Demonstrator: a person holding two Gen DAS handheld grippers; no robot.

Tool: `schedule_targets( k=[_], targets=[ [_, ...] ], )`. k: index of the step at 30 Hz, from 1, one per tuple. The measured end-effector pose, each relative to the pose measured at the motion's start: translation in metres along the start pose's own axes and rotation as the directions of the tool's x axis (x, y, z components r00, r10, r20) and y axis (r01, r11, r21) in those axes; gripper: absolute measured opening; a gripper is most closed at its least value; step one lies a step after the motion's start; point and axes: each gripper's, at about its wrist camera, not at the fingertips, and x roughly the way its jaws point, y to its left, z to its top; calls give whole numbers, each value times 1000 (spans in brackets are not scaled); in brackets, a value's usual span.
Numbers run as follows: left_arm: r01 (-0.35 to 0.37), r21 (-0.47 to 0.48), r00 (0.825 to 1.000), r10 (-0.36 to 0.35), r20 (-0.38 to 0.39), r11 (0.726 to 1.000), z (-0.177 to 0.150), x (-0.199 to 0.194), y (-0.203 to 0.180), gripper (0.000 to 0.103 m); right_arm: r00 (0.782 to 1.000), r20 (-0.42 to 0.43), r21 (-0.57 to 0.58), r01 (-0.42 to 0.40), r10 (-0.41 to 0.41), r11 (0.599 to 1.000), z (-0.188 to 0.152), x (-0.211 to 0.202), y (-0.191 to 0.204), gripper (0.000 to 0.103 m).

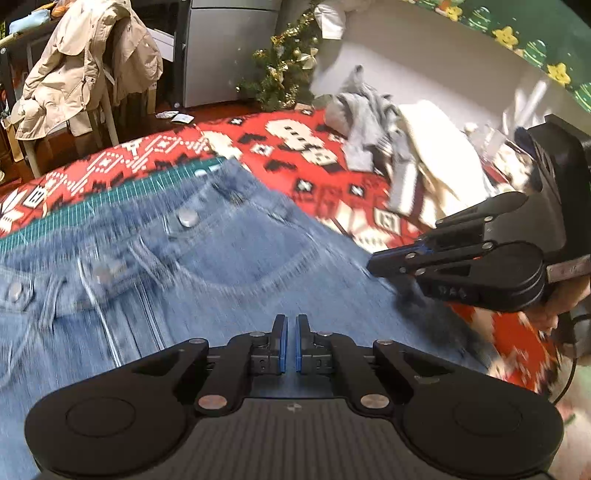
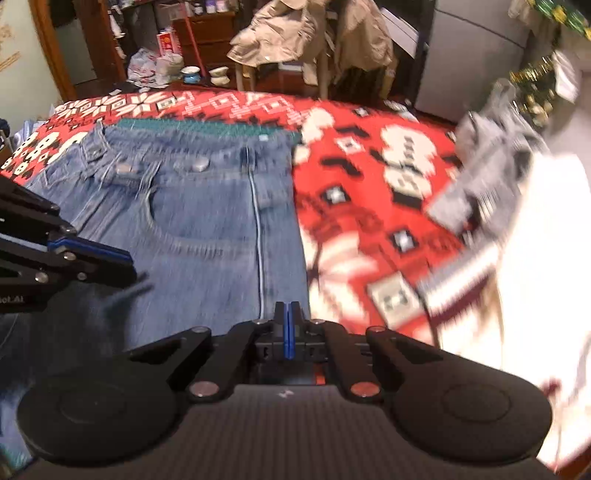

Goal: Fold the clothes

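Note:
Blue jeans [image 1: 221, 258] [image 2: 203, 221] lie flat with the waistband at the far side, snaps and front pocket showing. They rest on a green mat [image 1: 110, 199] [image 2: 207, 127] over a red patterned blanket [image 1: 314, 177] [image 2: 369, 206]. My left gripper [image 1: 291, 321] hovers over the denim, its blue pads almost together with nothing between them. Its fingertips also show at the left of the right wrist view [image 2: 129, 266]. My right gripper [image 2: 289, 306] is shut and empty above the jeans' right edge. In the left wrist view the right gripper [image 1: 373, 264] reaches in from the right, held by a hand [image 1: 554, 310].
A loose pile of grey and white clothes [image 1: 406, 155] [image 2: 517, 206] sits on the blanket to the right. Beyond the bed stand a chair draped with a beige coat [image 1: 85, 66] [image 2: 306, 33], a grey cabinet [image 1: 229, 48] and a small Christmas tree [image 1: 284, 74].

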Motion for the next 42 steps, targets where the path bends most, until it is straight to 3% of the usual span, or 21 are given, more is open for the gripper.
schedule_targets(
  k=[7,11,16,17,23,26,28,30,34,37,38,42],
  targets=[
    [-52,51,999,51,12,997,-32,-24,-32,6,999,-41,59,16,-13,998,-50,-37,-2,4],
    [-75,16,997,75,-1,997,-48,-29,-38,13,998,-52,83,26,-21,996,-75,-57,-2,5],
    [-121,-69,992,123,22,990,-66,-47,-37,25,999,35,121,22,-26,992,-90,-97,14,9],
    [-140,-72,989,143,41,988,-70,-53,-38,32,998,56,128,17,-24,992,-92,-105,19,11],
    [-231,-85,962,240,130,969,-86,-82,-47,48,988,153,163,-48,23,985,-93,-129,65,36],
    [-271,-83,943,282,178,959,-96,-96,-49,50,982,185,154,-73,44,985,-92,-128,92,55],
    [-304,-81,929,314,196,949,-103,-104,-49,57,978,208,141,-67,36,988,-93,-130,109,73],
    [-322,-91,920,334,204,943,-110,-111,-47,65,971,238,126,-66,35,990,-95,-135,121,83],
    [-343,-139,910,365,194,929,-123,-120,-38,65,955,296,94,-59,29,994,-98,-146,139,101],
    [-343,-180,906,375,193,922,-133,-124,-29,67,951,308,56,-32,13,998,-103,-151,148,102],
    [-338,-192,907,373,197,921,-137,-126,-26,73,953,303,48,-22,6,999,-105,-151,149,102],
    [-359,-235,875,413,252,904,-149,-134,-20,77,956,294,53,-20,3,998,-109,-151,155,102]
  ],
)
